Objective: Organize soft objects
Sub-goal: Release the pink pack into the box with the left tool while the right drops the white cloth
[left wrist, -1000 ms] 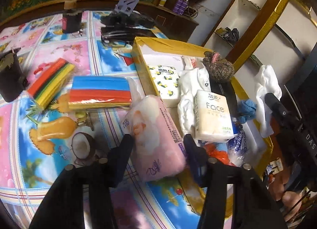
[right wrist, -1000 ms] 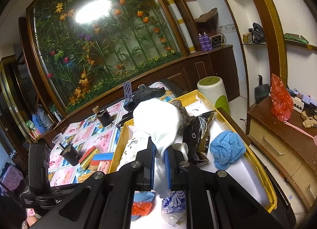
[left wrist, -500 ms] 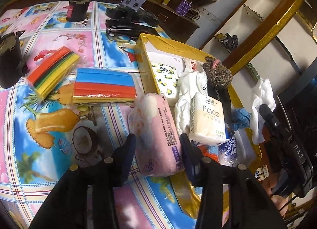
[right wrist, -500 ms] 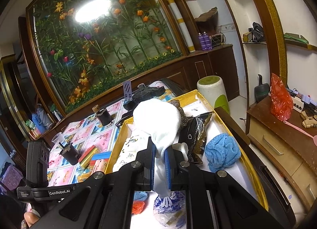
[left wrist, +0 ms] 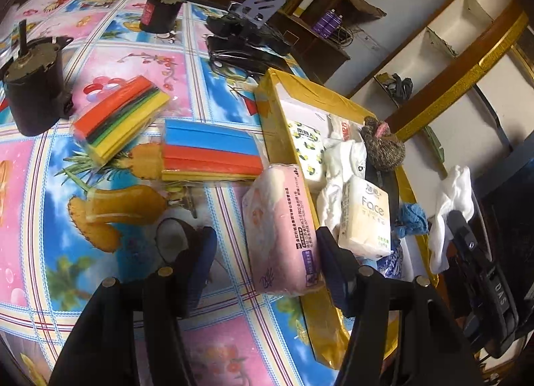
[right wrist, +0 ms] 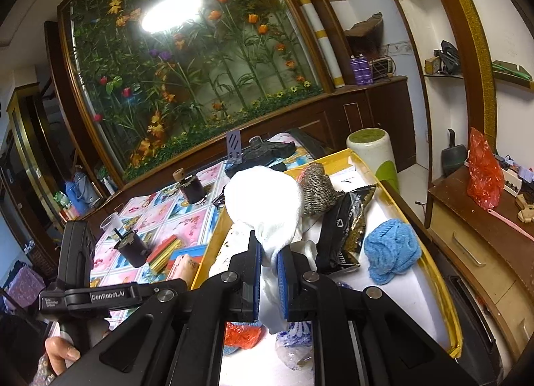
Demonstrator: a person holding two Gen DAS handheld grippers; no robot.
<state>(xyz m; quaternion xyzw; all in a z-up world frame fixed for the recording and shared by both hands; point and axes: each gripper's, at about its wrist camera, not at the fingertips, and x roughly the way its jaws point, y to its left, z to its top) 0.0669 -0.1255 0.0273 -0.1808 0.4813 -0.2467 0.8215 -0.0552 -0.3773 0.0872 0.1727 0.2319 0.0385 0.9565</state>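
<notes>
A pink tissue pack (left wrist: pixel 280 225) lies tilted on the left wall of the yellow box (left wrist: pixel 267 102), half over the table. My left gripper (left wrist: pixel 267 259) straddles the pack and its jaws are opening. The left finger (left wrist: pixel 200 252) stands clear of the pack and the right one is close at its side. My right gripper (right wrist: pixel 268 275) is shut on a white cloth (right wrist: pixel 267 205), which bulges above the fingers and hangs below them, over the yellow box (right wrist: pixel 430 252). The same cloth (left wrist: pixel 454 192) shows at the right of the left wrist view.
In the box lie a "Face" tissue pack (left wrist: pixel 367 219), a blue cloth (right wrist: pixel 390 249), a grey knitted piece (right wrist: pixel 317 192) and a black packet (right wrist: pixel 347 229). On the patterned tablecloth are two coloured packs (left wrist: pixel 120 119) (left wrist: pixel 210 155), a black cylinder (left wrist: pixel 33 95) and a dark cup (left wrist: pixel 160 12).
The left jaws have spread apart off the pink pack, which now rests on the box wall. The left gripper has rolled and shifted a little. The right gripper still holds the white cloth.
</notes>
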